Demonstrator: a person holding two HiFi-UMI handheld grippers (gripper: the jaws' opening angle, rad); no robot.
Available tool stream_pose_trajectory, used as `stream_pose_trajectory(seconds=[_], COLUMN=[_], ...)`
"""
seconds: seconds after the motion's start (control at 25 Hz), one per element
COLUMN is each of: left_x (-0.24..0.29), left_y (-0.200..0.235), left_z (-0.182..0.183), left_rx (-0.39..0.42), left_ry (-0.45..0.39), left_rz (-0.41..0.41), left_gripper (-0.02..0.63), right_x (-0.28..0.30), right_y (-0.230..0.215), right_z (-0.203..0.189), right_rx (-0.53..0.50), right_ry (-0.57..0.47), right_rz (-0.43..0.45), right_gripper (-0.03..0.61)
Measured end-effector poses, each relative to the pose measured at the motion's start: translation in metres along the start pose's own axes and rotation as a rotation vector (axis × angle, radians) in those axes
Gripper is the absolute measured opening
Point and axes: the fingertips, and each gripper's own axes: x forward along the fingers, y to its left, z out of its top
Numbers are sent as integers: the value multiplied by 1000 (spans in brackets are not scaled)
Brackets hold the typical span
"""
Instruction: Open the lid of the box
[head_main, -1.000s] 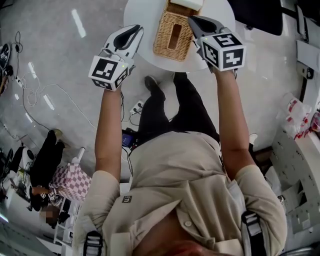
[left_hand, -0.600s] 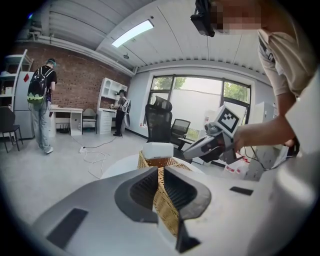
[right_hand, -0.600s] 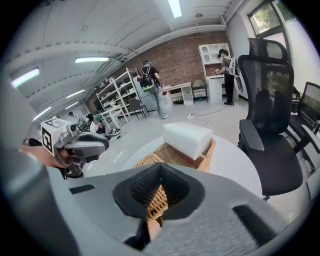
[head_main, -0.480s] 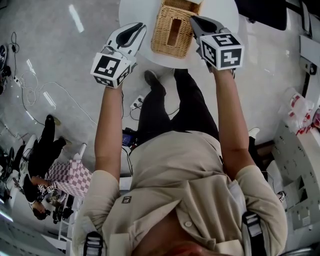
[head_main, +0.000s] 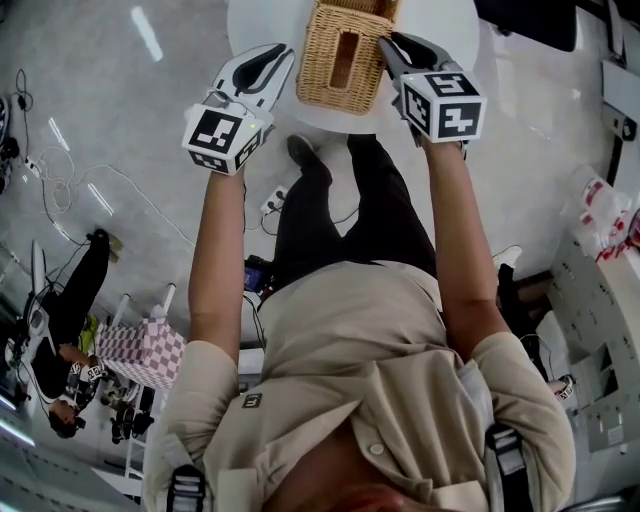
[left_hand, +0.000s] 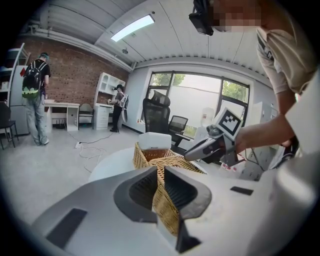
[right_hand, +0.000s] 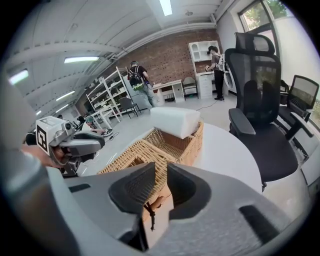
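A woven wicker box (head_main: 340, 55) with a slotted lid stands on a round white table (head_main: 440, 30). A white block (right_hand: 175, 121) rests on its far end. My left gripper (head_main: 283, 50) is shut just off the box's left side, and the wicker corner (left_hand: 165, 200) shows past its tips (left_hand: 159, 172). My right gripper (head_main: 385, 45) is at the box's right side. Its jaws (right_hand: 161, 172) have just been opening and stand apart. In the gap I see the wicker side and a small brown cord (right_hand: 149, 207); the pads do not press on them.
A black office chair (right_hand: 260, 100) stands past the table. Cables (head_main: 70, 190) lie on the floor to the left, near a checkered bag (head_main: 140, 355). White shelving (head_main: 600, 300) is at the right. People stand far back by desks (left_hand: 35, 105).
Both grippers have come down closer to the box's sides. The box and table sit higher in the head view than before.
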Motion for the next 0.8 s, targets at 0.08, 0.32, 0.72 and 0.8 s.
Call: stream_pose_trajectory(seconds=[0.08, 0.32, 0.72, 0.8], left_x=[1, 4, 5, 4], left_y=[5, -1, -7, -7], left_z=[-3, -12, -27, -31], left_rx=[-4, -10, -15, -17], left_ry=[1, 0, 3, 0], left_rz=[-2, -7, -20, -26], left_gripper=[14, 26, 69, 69], right_x=[5, 1, 6, 8], right_y=[0, 0, -1, 0], right_z=[3, 0, -18, -18], right_rx=[3, 18, 136, 227], right_ry=[-8, -53, -65, -89], right_rz=[-4, -26, -8, 30], right_gripper=[63, 75, 118, 118])
